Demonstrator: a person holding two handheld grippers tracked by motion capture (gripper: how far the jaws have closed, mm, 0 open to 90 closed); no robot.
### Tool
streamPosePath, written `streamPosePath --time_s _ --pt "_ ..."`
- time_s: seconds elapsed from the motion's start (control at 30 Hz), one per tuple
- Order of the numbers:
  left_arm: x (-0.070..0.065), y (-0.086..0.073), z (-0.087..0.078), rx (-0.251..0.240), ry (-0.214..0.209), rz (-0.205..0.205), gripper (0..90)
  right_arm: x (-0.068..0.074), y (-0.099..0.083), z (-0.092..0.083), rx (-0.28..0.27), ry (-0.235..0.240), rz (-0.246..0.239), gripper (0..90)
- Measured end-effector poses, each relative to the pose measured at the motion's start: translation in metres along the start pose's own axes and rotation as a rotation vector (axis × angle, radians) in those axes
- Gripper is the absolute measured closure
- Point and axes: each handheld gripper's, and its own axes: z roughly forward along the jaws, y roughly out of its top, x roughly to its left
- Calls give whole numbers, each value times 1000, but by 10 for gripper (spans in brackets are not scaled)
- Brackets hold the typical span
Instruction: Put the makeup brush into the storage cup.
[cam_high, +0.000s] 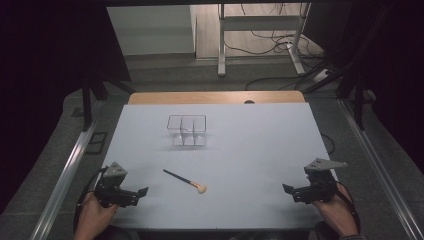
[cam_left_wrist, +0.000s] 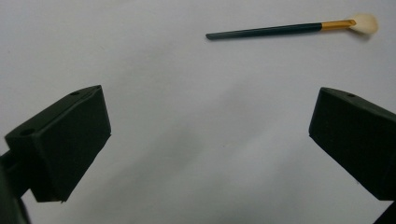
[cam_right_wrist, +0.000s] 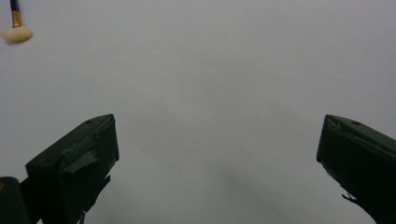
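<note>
Makeup brush (cam_high: 185, 180) — flat, near clear organizer (cam_high: 186, 130); left gripper (cam_left_wrist: 205, 154), right gripper (cam_right_wrist: 215, 163) both spread, empty — thin handle may roll if nudged.

Table (cam_high: 260, 150): white top, with a bare wooden strip along the far edge.
Box (cam_high: 186, 130): clear, with compartments, standing left of centre, toward the far edge.
Brush (cam_high: 185, 181): lying flat near the near edge, left of centre; dark handle pointing far-left, pale bristles near-right.
Spacing: box and brush well apart.
</note>
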Motion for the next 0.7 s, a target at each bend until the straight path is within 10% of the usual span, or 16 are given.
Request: streamPosePath --time_s 0.7 --pt "4 -2 2 -2 -12 12 0 4 1 2 19 -13 -24 0"
